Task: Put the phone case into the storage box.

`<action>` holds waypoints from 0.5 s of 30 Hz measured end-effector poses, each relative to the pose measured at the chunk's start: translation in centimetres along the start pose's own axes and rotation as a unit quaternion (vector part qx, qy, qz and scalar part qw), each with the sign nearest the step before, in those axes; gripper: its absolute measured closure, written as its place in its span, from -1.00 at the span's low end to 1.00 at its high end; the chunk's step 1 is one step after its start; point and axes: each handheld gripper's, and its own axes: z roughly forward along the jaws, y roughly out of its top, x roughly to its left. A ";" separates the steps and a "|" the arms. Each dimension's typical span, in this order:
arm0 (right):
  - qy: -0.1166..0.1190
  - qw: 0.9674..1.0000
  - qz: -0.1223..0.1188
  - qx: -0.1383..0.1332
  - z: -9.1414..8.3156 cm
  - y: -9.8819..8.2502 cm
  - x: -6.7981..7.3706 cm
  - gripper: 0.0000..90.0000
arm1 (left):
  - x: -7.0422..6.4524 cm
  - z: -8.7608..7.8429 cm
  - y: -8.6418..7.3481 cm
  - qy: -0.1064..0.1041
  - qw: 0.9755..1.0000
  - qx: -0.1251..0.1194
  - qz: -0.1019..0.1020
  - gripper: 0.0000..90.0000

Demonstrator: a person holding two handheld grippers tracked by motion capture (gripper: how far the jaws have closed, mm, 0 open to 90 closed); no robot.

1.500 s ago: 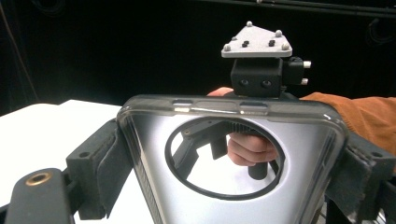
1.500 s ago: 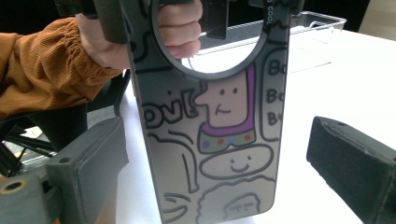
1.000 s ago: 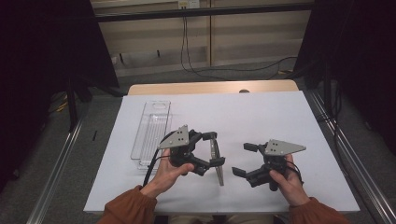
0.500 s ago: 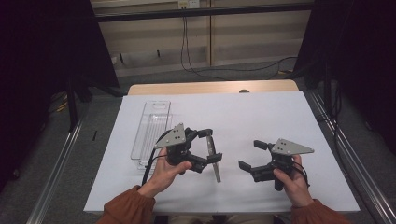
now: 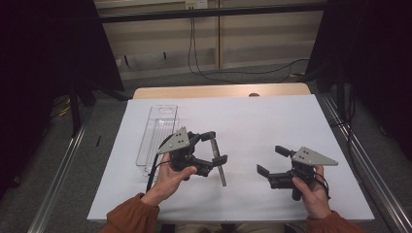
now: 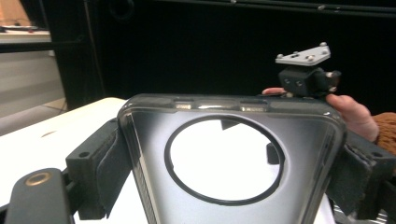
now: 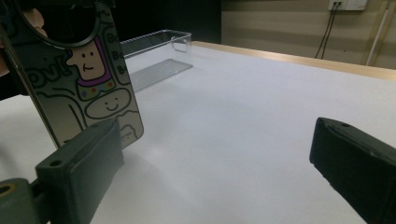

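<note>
The phone case (image 7: 81, 79) carried cartoon figures and partly legible bubble lettering, of which only "Bo" beside the upper figure and roughly "ovi" along its left edge could be read in the right gripper view; the rest was unreadable.

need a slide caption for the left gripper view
Left gripper clamps a phone case by its side edges, the right gripper held beyond it.
</note>
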 end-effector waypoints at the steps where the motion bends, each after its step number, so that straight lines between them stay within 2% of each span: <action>1: -0.011 1.000 -0.003 -0.003 -0.1 -0.1 -0.1 -0.95 | 0.1 -0.1 0.0 0.002 1.000 0.001 0.001 -0.72; 2: -0.018 1.000 -0.001 -0.003 -0.3 -0.1 -0.2 -0.95 | 0.2 -0.3 0.1 0.002 1.000 0.009 0.002 -0.72; 4: -0.031 1.000 0.000 -0.005 -0.6 -0.3 -0.3 -0.97 | 0.1 -0.3 0.0 0.018 1.000 -0.003 -0.001 -0.72; 6: -0.043 0.999 -0.001 -0.005 -0.9 -0.4 -0.5 -0.96 | 0.2 -0.5 0.1 0.022 1.000 0.000 -0.001 -0.72; 7: -0.046 0.999 0.006 -0.008 -1.1 -0.5 -0.5 -0.97 | 0.3 -0.7 0.2 0.026 1.000 0.008 0.000 -0.72; 10: -0.058 0.998 0.007 -0.009 -1.6 -0.6 -0.7 -0.97 | 0.4 -0.8 0.2 0.030 1.000 -0.003 -0.005 -0.72; 11: -0.055 0.998 0.005 -0.009 -1.7 -0.7 -0.8 -0.97 | 0.4 -0.9 0.3 0.038 0.999 -0.003 -0.003 -0.72; 13: -0.063 0.998 0.006 -0.006 -2.1 -0.8 -0.9 -0.96 | 0.5 -1.0 0.3 0.039 0.999 -0.003 -0.006 -0.72; 14: -0.062 0.998 0.006 -0.006 -2.2 -0.9 -0.9 -0.95 | 0.6 -1.2 0.4 0.040 0.999 0.005 -0.003 -0.72; 15: -0.061 0.998 0.004 -0.005 -2.4 -1.0 -1.0 -0.96 | 0.5 -1.1 0.4 0.052 0.999 0.002 -0.003 -0.72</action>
